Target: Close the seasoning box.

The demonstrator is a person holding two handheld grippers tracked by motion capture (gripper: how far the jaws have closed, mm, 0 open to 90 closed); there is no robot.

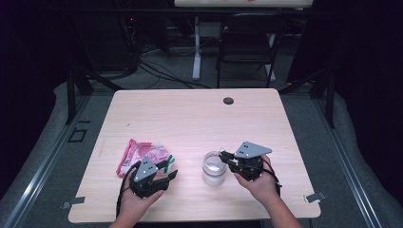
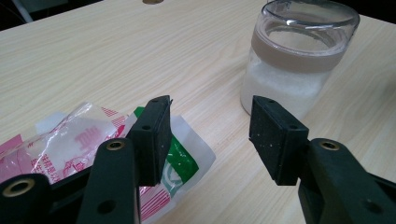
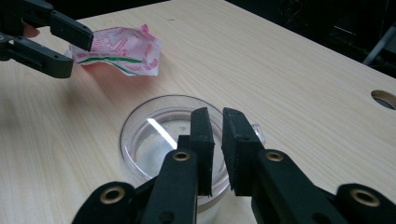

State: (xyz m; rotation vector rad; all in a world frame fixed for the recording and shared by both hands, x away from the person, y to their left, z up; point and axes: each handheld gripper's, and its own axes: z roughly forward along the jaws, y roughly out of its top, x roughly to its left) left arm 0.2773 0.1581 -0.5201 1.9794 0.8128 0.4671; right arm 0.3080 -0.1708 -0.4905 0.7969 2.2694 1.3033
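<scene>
A clear jar (image 1: 214,168) holding white powder stands at the front middle of the table, with a transparent lid (image 3: 154,135) and a brownish band under the rim (image 2: 299,60). My right gripper (image 1: 222,154) hovers just over the lid's right side. Its jaws (image 3: 217,114) stand a narrow gap apart with nothing between them. A crumpled pink, white and green plastic bag (image 1: 142,153) lies to the left of the jar. My left gripper (image 1: 170,168) rests low beside the bag's near right corner (image 2: 180,158), open (image 2: 210,105) and empty. The right gripper view shows it too, as the left gripper (image 3: 79,53) in front of the bag (image 3: 123,51).
The light wooden table (image 1: 190,118) has a round cable hole (image 1: 228,100) near its far edge. A black folding chair (image 1: 247,42) and a white desk leg (image 1: 196,47) stand behind it. Metal frame rails run along both sides of the floor.
</scene>
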